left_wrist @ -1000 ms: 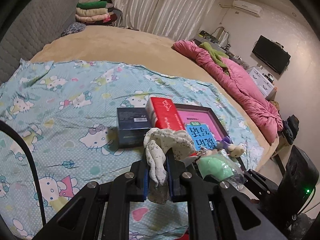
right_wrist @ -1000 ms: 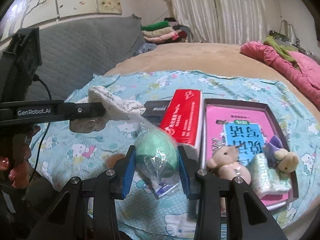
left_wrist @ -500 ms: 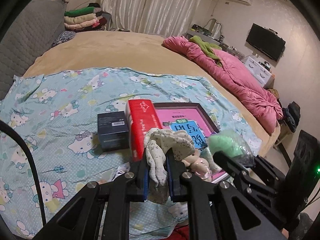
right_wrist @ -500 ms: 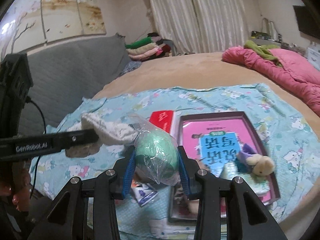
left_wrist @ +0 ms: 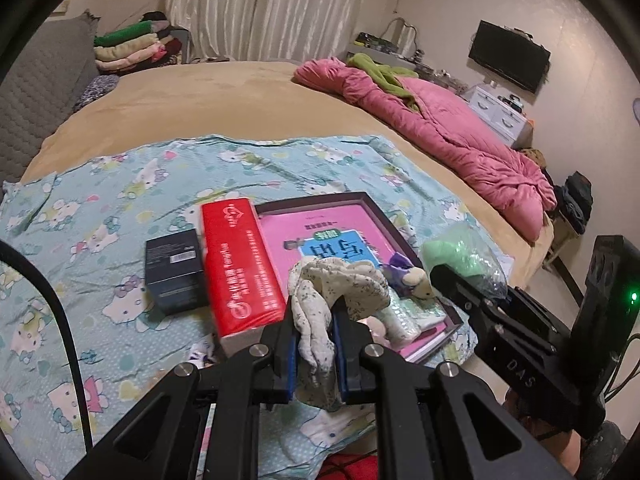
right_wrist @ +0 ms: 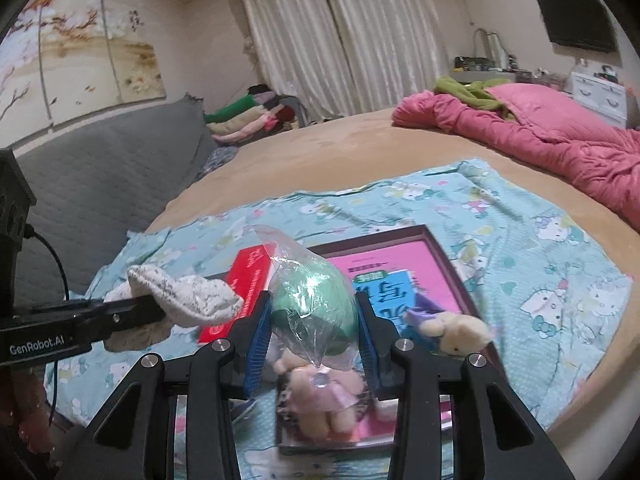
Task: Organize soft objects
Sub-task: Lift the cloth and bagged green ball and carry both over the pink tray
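Observation:
My left gripper (left_wrist: 314,344) is shut on a white speckled cloth (left_wrist: 336,288), held above the bed's front edge; it also shows in the right wrist view (right_wrist: 188,298). My right gripper (right_wrist: 314,338) is shut on a green soft object in a clear plastic bag (right_wrist: 310,300), held over the shallow tray (right_wrist: 452,264) with pink and blue sheets. The bagged object shows in the left wrist view (left_wrist: 460,256). In the tray lie a cream and purple plush (right_wrist: 452,328) and a beige plush in pink (right_wrist: 320,396).
A red box (left_wrist: 236,264) and a dark box (left_wrist: 174,270) lie left of the tray on the Hello Kitty sheet (left_wrist: 100,220). A pink quilt (left_wrist: 440,128) lies at the far right. Folded clothes (left_wrist: 128,48) are stacked at the back.
Both grippers have pulled back and shifted right with their loads still held. The tray and boxes now sit further left and closer in the views.

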